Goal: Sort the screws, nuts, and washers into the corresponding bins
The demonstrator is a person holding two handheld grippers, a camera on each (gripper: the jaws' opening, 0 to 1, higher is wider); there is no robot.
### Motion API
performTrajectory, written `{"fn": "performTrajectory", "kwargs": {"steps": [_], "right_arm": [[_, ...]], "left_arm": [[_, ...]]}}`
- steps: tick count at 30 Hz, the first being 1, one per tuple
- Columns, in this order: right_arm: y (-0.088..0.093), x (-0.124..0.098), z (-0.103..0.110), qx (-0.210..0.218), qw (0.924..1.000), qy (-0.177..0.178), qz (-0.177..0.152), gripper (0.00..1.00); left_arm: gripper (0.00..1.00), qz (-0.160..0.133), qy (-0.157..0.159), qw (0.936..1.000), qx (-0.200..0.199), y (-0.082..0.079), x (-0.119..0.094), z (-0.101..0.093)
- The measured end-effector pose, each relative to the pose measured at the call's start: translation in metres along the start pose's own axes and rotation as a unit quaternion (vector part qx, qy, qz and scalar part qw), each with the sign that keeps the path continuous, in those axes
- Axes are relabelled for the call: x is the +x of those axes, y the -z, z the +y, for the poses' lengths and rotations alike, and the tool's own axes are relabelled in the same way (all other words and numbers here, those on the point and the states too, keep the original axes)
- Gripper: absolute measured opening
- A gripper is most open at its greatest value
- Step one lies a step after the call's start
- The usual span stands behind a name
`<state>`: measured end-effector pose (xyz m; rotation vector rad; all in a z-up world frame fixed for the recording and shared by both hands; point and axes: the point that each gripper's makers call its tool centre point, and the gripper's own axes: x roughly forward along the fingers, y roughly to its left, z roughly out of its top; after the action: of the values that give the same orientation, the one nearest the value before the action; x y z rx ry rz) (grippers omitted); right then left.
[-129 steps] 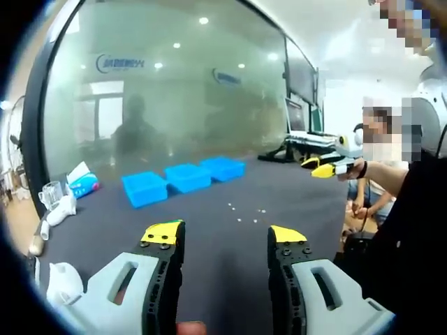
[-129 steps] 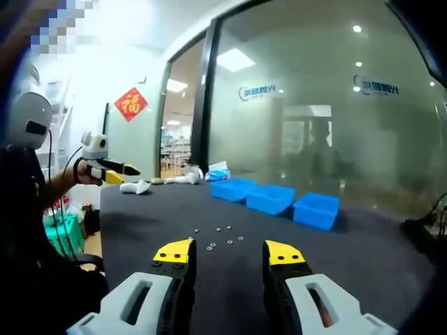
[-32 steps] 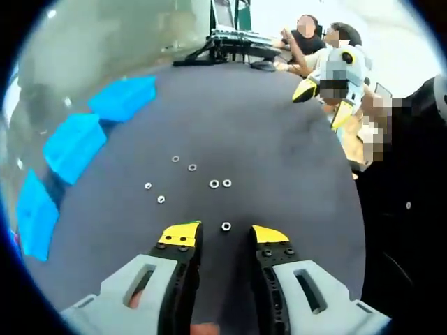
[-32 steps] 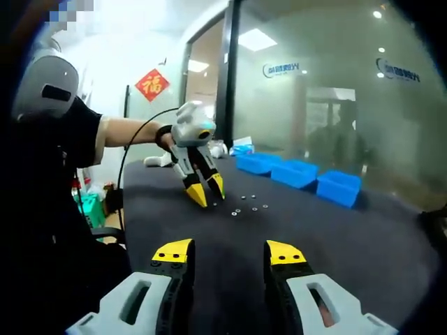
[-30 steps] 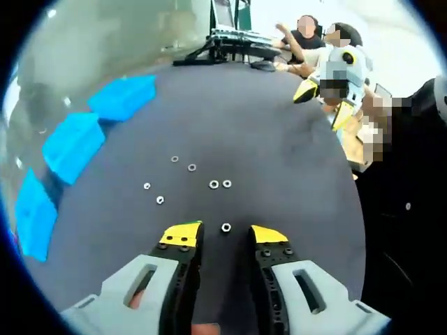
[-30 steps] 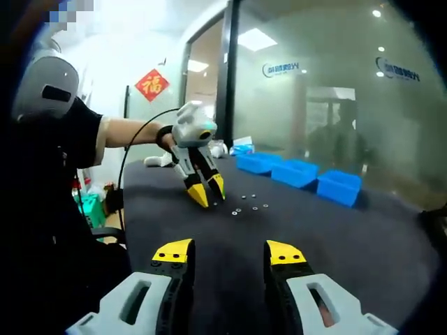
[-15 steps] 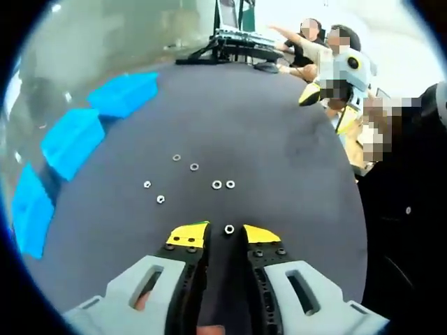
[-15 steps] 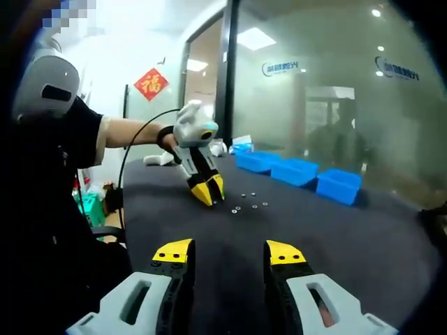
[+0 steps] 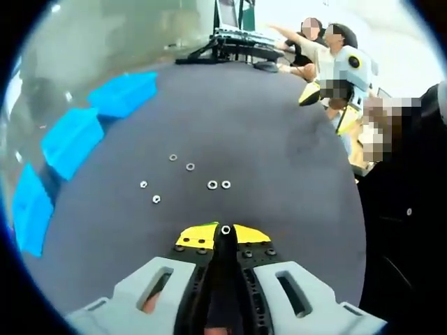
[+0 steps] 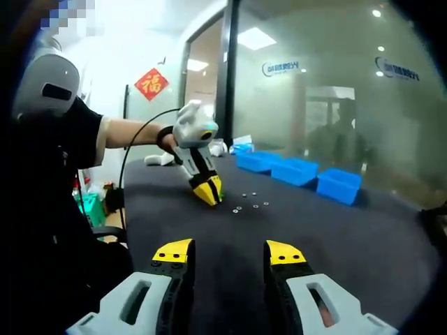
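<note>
My left gripper (image 9: 225,232) is down at the dark table (image 9: 279,160), its yellow tips shut on a small silver nut (image 9: 225,229). Several more nuts and washers lie just ahead, among them a pair (image 9: 218,185) and a lone piece (image 9: 156,199). Three blue bins (image 9: 70,139) stand in a row at the far left. In the right gripper view, the left gripper (image 10: 211,193) touches the table beside the loose pieces (image 10: 248,204), with the bins (image 10: 300,172) beyond. My right gripper (image 10: 227,252) hangs open above the table, holding nothing.
A frosted glass wall (image 10: 328,98) runs behind the bins. A laptop and cables (image 9: 237,38) sit at the table's far end, where people are seated (image 9: 318,42). White objects (image 10: 159,159) lie at the table's back left corner.
My left gripper's jaws have come together on the nut that lay between its tips. The right gripper has stayed open and still.
</note>
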<state>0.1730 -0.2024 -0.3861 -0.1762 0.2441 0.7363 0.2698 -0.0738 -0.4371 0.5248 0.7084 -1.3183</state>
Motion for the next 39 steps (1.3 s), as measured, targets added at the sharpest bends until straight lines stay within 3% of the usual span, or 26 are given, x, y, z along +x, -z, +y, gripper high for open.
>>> {"fn": "performTrajectory", "kwargs": {"steps": [9, 14, 19, 23, 31, 33, 39], "right_arm": [[0.000, 0.000, 0.000, 0.000, 1.0000, 0.002, 0.000, 0.36], [-0.001, -0.001, -0.002, 0.002, 1.0000, 0.007, -0.002, 0.36], [-0.002, -0.002, -0.004, 0.006, 0.9999, 0.014, -0.007, 0.36], [-0.004, -0.002, -0.006, 0.009, 0.9997, 0.019, -0.012, 0.36], [-0.012, -0.003, -0.010, 0.018, 0.9987, 0.035, -0.033, 0.36], [-0.014, -0.003, -0.010, 0.018, 0.9985, 0.036, -0.037, 0.36], [-0.017, -0.002, -0.009, 0.019, 0.9982, 0.039, -0.041, 0.36]], "left_arm": [[0.06, -0.019, -0.001, 0.9996, -0.019, 0.000, -0.002, 0.000], [0.05, -0.059, 0.011, 0.9974, -0.038, -0.008, -0.009, -0.006], [0.05, -0.113, -0.003, 0.9926, -0.046, -0.022, -0.021, -0.005], [0.05, -0.157, -0.026, 0.9859, -0.053, -0.031, -0.035, -0.002], [0.05, -0.242, -0.081, 0.9652, -0.060, -0.045, -0.068, 0.003], [0.05, -0.258, -0.093, 0.9595, -0.065, -0.048, -0.075, 0.005], [0.05, -0.278, -0.121, 0.9503, -0.070, -0.048, -0.090, 0.014]]}}
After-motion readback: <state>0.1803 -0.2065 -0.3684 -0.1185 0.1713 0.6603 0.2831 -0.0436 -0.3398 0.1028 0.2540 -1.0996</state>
